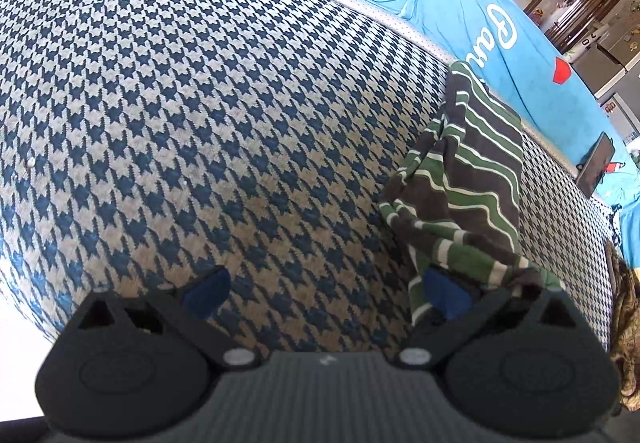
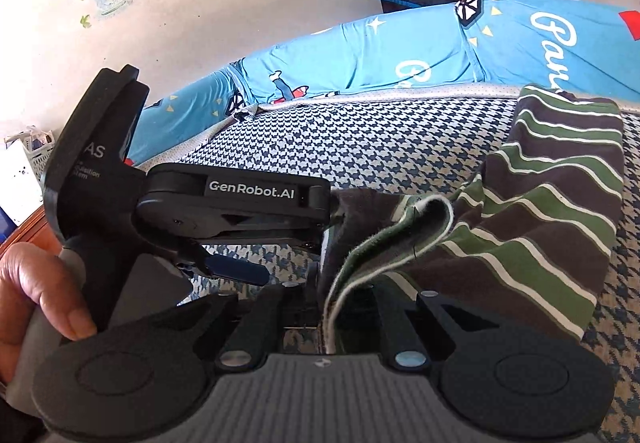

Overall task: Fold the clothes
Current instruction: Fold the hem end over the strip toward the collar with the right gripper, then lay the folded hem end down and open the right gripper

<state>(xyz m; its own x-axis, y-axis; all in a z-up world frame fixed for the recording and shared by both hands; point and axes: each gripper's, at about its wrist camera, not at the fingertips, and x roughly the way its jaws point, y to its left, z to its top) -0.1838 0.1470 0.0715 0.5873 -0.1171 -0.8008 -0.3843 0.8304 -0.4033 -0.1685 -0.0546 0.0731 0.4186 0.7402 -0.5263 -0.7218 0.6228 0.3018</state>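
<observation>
Houndstooth mattress [image 1: 200,115]: wide bare stretch left of the striped garment [image 1: 476,179], open for a claw to pass, bounded at the far edge by the bunched blue sheet [image 1: 492,27]. Left claw [image 1: 324,291] stands with jaws apart over that bare stretch, its right finger touching the garment's near folds. From the right wrist view, the left claw's black body [image 2: 224,203] and the hand [image 2: 36,295] holding it block the left side; the garment fills the right.

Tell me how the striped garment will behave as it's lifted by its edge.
The striped garment will probably hang limp: its lifted edge already curls and sags. Its fuzzy knit likely grips rather than slips in the right gripper. It looks light, rumpling easily over the houndstooth blanket.
</observation>
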